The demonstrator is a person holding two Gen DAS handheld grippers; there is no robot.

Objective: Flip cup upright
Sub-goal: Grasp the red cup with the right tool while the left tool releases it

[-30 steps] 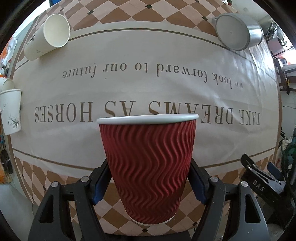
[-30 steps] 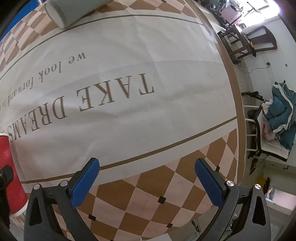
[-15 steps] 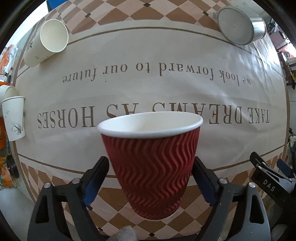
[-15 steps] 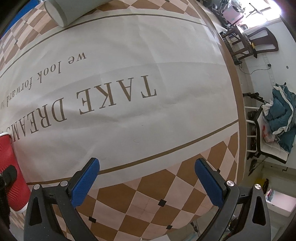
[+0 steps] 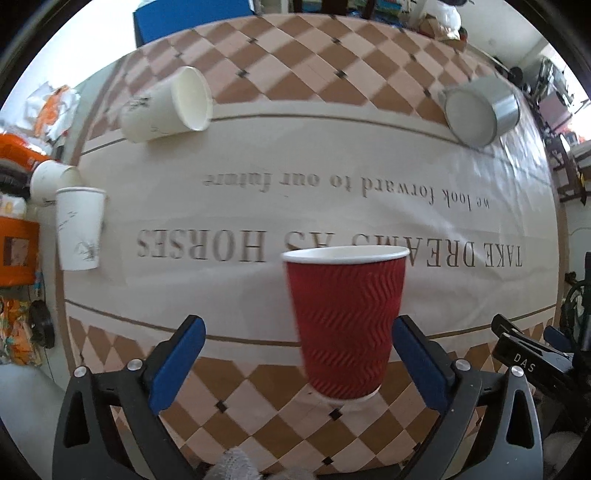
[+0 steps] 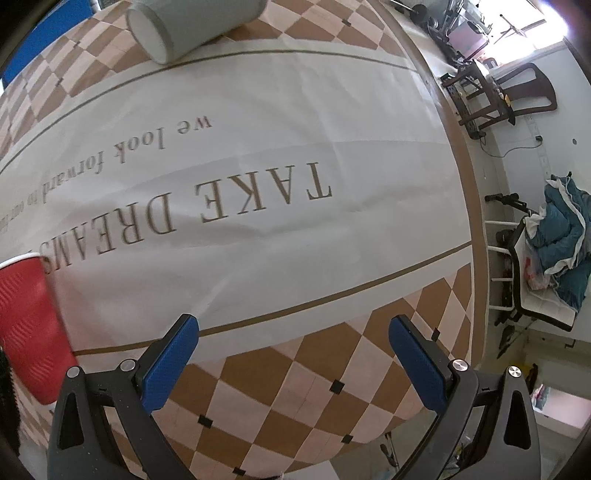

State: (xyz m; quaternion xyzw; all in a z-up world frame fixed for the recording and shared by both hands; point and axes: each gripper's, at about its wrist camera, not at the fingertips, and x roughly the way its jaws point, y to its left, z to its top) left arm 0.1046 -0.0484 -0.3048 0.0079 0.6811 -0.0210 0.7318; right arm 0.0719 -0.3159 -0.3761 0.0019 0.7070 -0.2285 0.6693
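A red ribbed paper cup [image 5: 345, 321] stands upright on the tablecloth near the front edge, open end up. My left gripper [image 5: 295, 354] is open; the cup stands free just ahead of the jaws, nearer the right finger [image 5: 417, 354] and clear of the left one. The cup also shows at the left edge of the right wrist view [image 6: 29, 325]. My right gripper [image 6: 295, 358] is open and empty above the checkered border to the cup's right.
A white paper cup [image 5: 166, 105] lies on its side at the far left. Two white cups [image 5: 79, 227] stand at the left edge. A grey cup [image 5: 480, 112], also in the right wrist view [image 6: 192, 26], lies on its side far right. Chairs stand beyond the table's right edge.
My left gripper has opened and drawn back from the red cup. The cup now stands free on the table. The right gripper has hardly moved.
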